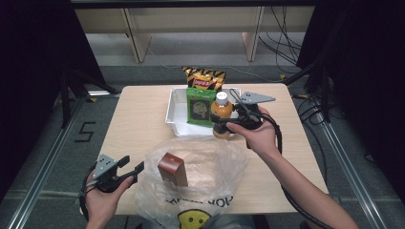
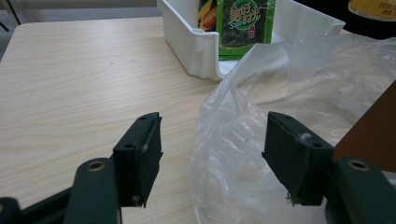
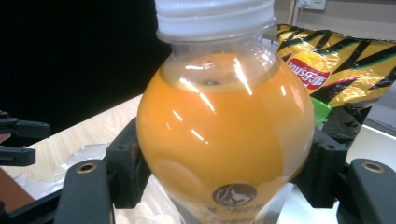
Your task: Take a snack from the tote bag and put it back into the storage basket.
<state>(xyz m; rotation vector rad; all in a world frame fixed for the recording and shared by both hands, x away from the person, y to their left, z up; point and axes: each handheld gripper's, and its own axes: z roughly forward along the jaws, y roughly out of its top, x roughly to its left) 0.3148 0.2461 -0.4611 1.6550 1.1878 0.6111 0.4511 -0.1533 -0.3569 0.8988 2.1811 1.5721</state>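
High view above the table (image 1: pixel 138 119), both gripper views close in (plastic bag (image 2: pixel 299 93) shared)

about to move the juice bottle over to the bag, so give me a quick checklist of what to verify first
1. Right gripper jaws clamp both sides of the round orange juice bottle with white cap: ok.
2. Bottle upright, cap on: ok.
3. Clear plastic bag mouth open toward the bottle: ok.
4. Left gripper gripping the bag rim: not ok, jaws open, film between them.
5. Room in the bag beside the brown box: ok.
6. Bottle clear of the white tray wall: cannot tell.
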